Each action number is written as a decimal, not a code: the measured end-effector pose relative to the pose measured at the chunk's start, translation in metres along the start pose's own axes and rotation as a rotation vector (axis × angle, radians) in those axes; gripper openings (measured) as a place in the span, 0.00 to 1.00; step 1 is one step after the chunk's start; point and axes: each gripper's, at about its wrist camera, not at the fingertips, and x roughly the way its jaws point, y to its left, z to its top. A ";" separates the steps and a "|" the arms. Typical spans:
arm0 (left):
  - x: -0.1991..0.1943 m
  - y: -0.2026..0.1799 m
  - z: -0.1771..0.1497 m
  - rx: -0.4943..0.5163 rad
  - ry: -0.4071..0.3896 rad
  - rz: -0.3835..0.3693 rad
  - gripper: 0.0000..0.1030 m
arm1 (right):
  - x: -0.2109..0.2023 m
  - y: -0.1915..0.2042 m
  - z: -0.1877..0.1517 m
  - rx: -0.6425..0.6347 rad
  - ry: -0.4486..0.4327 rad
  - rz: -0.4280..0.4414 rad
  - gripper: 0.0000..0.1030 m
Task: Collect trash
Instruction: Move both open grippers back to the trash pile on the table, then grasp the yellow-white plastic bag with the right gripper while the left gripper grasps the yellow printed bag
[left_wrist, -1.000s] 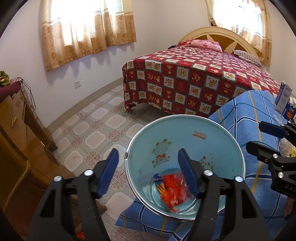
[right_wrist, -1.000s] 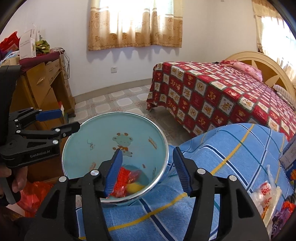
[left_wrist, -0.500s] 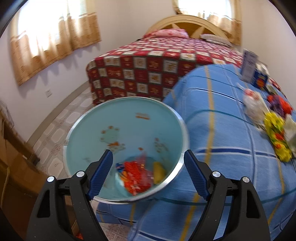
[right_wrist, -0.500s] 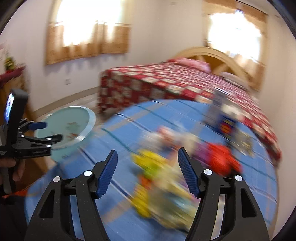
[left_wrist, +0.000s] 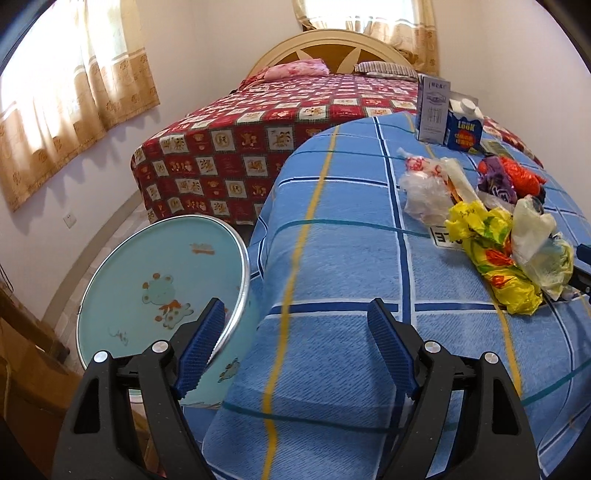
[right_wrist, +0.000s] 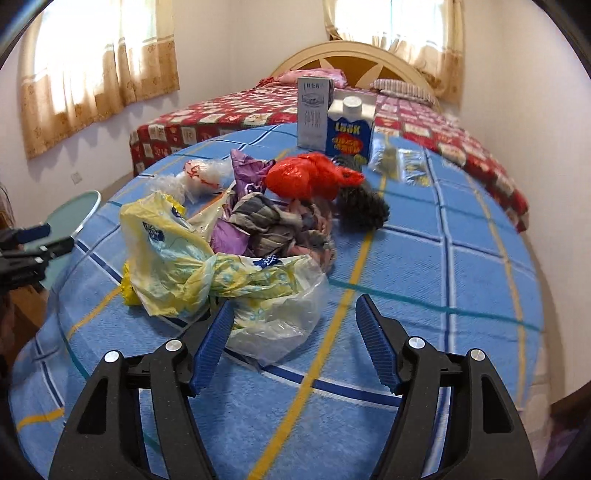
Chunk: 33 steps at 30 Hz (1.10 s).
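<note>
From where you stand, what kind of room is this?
Most likely a home bedroom: a bed with a red patterned bedspread and a curved headboard, pillows at its head, and curtained windows.

White plaster walls (left_wrist: 207, 48); sunlit windows behind tan patterned curtains (left_wrist: 74, 92); a bed with an arched cream headboard (right_wrist: 354, 55) and red patchwork quilt (left_wrist: 258, 129); pale tiled floor (left_wrist: 122, 229).
</note>
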 end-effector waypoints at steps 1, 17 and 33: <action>0.002 0.000 0.000 0.001 0.005 0.003 0.76 | 0.002 -0.001 -0.001 0.003 0.002 0.013 0.65; -0.007 -0.001 0.005 0.001 -0.007 -0.003 0.76 | -0.009 0.004 0.004 0.022 -0.028 0.138 0.35; -0.015 -0.081 0.027 0.073 -0.041 -0.138 0.76 | -0.049 -0.089 -0.022 0.178 -0.105 -0.163 0.35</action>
